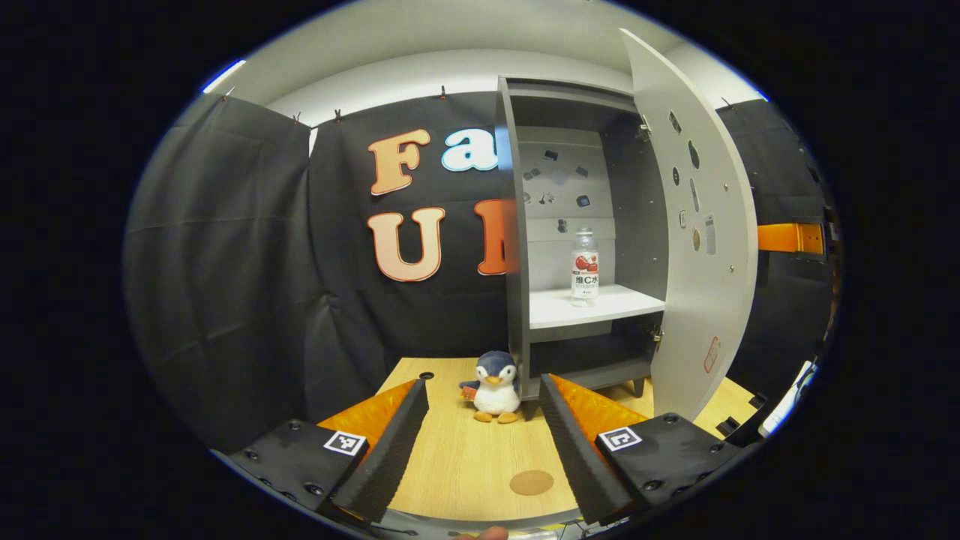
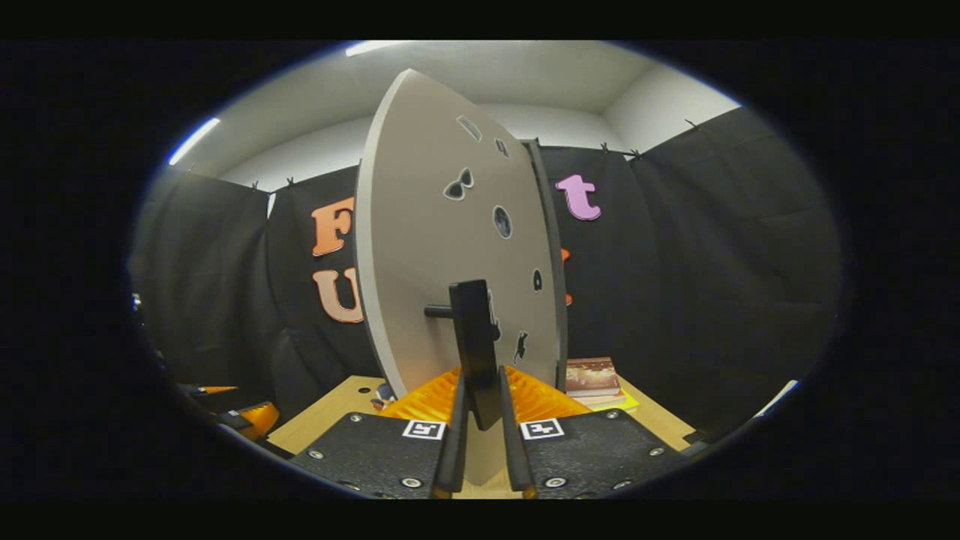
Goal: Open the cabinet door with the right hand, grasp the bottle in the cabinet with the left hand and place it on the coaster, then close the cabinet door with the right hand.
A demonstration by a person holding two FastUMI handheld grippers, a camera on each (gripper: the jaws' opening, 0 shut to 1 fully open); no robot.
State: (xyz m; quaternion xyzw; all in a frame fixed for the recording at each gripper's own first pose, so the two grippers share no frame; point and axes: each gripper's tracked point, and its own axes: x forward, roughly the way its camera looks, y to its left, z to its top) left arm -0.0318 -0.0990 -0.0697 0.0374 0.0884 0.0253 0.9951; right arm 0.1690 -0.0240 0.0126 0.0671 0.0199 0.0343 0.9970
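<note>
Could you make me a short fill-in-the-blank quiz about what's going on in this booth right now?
1. The cabinet door stands ____.
2. The bottle stands upright on the cabinet's white ____.
3. The right gripper is shut on the door's ____.
4. On the wooden table, left of the cabinet's foot, sits a plush ____.

Missing words: open; shelf; handle; penguin

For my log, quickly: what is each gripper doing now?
Left gripper: open, holding nothing.
Right gripper: closed on the door handle.
</note>
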